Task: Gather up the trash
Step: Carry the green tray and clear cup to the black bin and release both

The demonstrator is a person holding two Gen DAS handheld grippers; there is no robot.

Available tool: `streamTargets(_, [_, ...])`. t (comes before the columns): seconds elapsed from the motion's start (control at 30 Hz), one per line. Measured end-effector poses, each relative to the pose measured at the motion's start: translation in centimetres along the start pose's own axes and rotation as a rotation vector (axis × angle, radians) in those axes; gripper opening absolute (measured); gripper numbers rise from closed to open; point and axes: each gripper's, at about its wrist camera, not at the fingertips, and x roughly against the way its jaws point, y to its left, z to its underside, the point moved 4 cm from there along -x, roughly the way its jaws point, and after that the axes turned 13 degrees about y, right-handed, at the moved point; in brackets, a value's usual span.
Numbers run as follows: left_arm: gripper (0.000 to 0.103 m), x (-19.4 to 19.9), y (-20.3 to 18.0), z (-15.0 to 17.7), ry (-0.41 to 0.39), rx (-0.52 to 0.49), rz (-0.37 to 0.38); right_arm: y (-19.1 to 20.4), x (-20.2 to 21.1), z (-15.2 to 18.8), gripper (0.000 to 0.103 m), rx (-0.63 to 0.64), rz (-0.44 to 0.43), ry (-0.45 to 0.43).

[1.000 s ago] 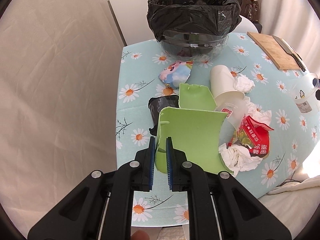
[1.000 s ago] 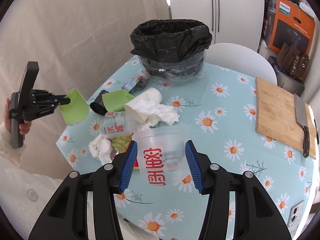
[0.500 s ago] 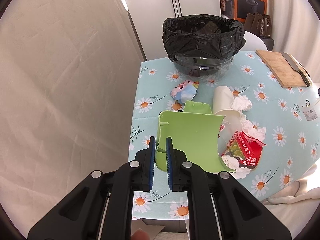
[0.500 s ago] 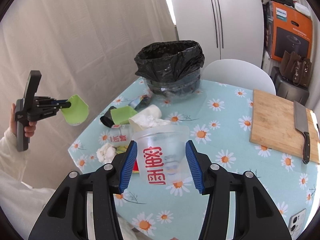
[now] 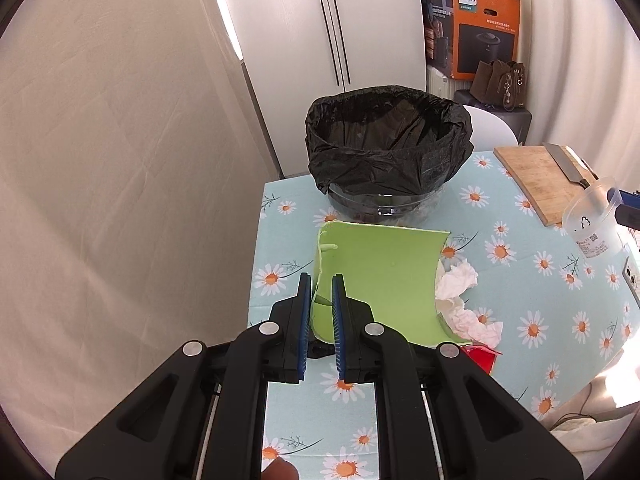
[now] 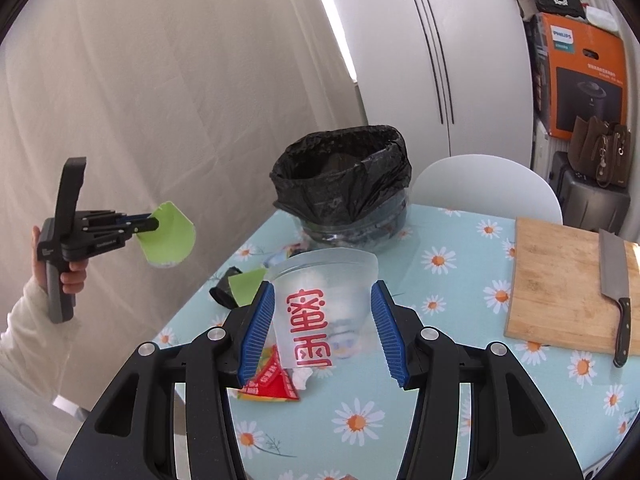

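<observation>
My left gripper is shut on the edge of a flattened green paper cup, held in the air above the table's left side. From the right wrist view that cup hangs left of the table. My right gripper is shut on a clear plastic cup with red characters, lifted off the cloth. A clear bin lined with a black bag stands open at the table's far edge. White tissue, a red wrapper, a green scrap and a black scrap lie on the table.
A wooden cutting board with a cleaver lies at the right. A white chair stands behind the table. A curtain hangs along the left; a phone lies near the table's right edge.
Both grippers have risen and tipped up with their cups still held. The table trash has slid low in both views and the bin stands nearer the middle.
</observation>
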Motion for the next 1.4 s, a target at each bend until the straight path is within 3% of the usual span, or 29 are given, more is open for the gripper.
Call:
streamTargets(0.23, [0.011,-0.9,0.6,-6.5,-0.089,-0.023,0.061,0.3,-0.2,-5.9,0.047,0.026,0.001,-0.045])
streamTargets(0.43, [0.011,-2.4,0.8,-11.5,-0.119,-0.069,0.082,0.2,-2.0,-11.1,0.047,0.059,-0.006,-0.069])
streamTargets(0.93, [0.012,-8.4,0.8,-19.8,-0.173,-0.175,0.153,-2.0,-9.8,-21.0,0.048,0.086,-0.011,-0.081])
streamTargets(1.0, [0.019,-9.4,1.0,-20.6,-0.180,-0.174,0.188,-2.1,-10.7,-22.0,0.052,0.101,-0.013,-0.097])
streamTargets(1.03, [0.042,-9.8,1.0,-20.9,-0.185,-0.172,0.203,-2.2,-11.2,-22.4,0.060,0.100,-0.012,-0.109])
streamTargets(1.07, [0.079,-10.1,1.0,-21.2,-0.196,-0.162,0.199,-2.5,-11.7,-22.8,0.075,0.092,-0.008,-0.127])
streamTargets(1.1, [0.092,-10.3,1.2,-21.4,-0.209,-0.149,0.194,-2.6,-12.1,-23.1,0.095,0.084,0.001,-0.139])
streamTargets(1.23, [0.097,-9.9,1.6,-20.8,-0.231,-0.119,0.242,-3.1,-12.5,-22.9,0.095,0.059,0.047,-0.144])
streamTargets(1.4, [0.097,-9.6,1.5,-19.0,-0.205,-0.118,0.163,-3.4,-12.0,-21.0,0.095,0.042,0.065,-0.104])
